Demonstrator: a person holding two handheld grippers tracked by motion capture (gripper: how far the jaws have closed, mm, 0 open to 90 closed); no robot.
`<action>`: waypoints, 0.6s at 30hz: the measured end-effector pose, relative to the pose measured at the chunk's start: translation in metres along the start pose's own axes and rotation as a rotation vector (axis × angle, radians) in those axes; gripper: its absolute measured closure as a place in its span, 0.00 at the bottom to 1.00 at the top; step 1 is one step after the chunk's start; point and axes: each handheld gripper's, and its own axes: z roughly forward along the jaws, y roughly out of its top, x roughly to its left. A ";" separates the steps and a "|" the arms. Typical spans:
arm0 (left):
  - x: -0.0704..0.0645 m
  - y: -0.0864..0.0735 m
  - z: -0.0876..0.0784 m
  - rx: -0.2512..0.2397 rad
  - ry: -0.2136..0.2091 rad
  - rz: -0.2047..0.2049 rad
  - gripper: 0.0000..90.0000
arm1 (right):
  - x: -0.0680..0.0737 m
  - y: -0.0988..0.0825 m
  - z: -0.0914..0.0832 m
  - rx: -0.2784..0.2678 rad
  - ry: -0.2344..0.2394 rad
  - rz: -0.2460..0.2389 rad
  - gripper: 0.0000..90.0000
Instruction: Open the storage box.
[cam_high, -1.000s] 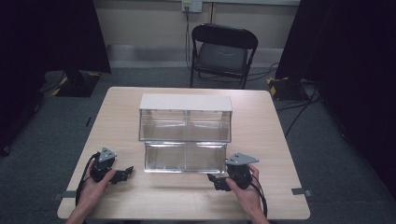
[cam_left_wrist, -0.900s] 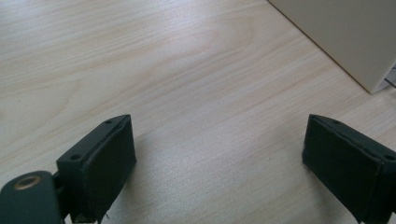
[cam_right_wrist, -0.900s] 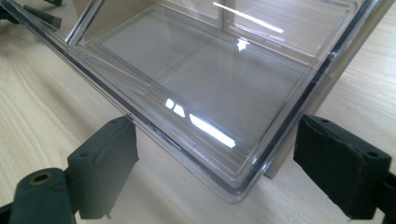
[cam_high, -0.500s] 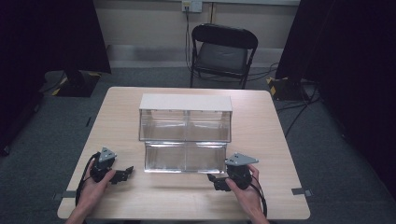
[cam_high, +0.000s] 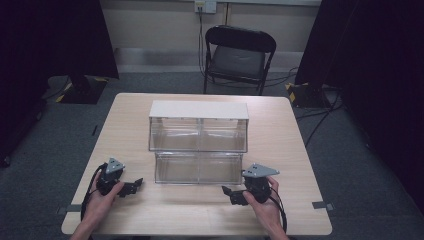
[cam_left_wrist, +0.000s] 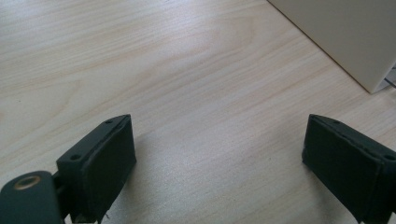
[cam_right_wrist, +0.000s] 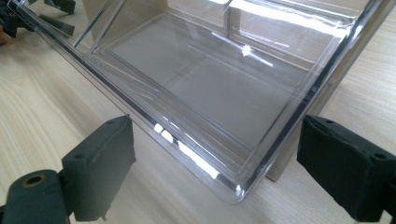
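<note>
Gaping clear drawer (cam_right_wrist: 196, 88) — contents indiscernible

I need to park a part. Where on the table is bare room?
Bare wood lies left of the clear plastic two-tier drawer unit, right of it to the light wooden table edge, and along the front between the left gripper and right gripper. The centre is taken by the unit.

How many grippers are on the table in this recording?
2. The left gripper sits near the table's front left, the right gripper near its front right; both flank the clear drawer unit, jaws open.
</note>
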 end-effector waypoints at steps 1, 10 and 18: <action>0.000 0.000 0.000 -0.001 0.000 -0.002 0.10 | 0.000 0.000 0.000 -0.001 -0.001 0.001 0.12; 0.000 0.000 0.000 -0.001 0.000 -0.002 0.10 | 0.001 0.000 -0.003 -0.013 -0.002 0.003 0.12; 0.000 0.000 0.000 -0.001 0.000 -0.002 0.10 | 0.002 0.001 -0.006 -0.021 -0.001 0.003 0.12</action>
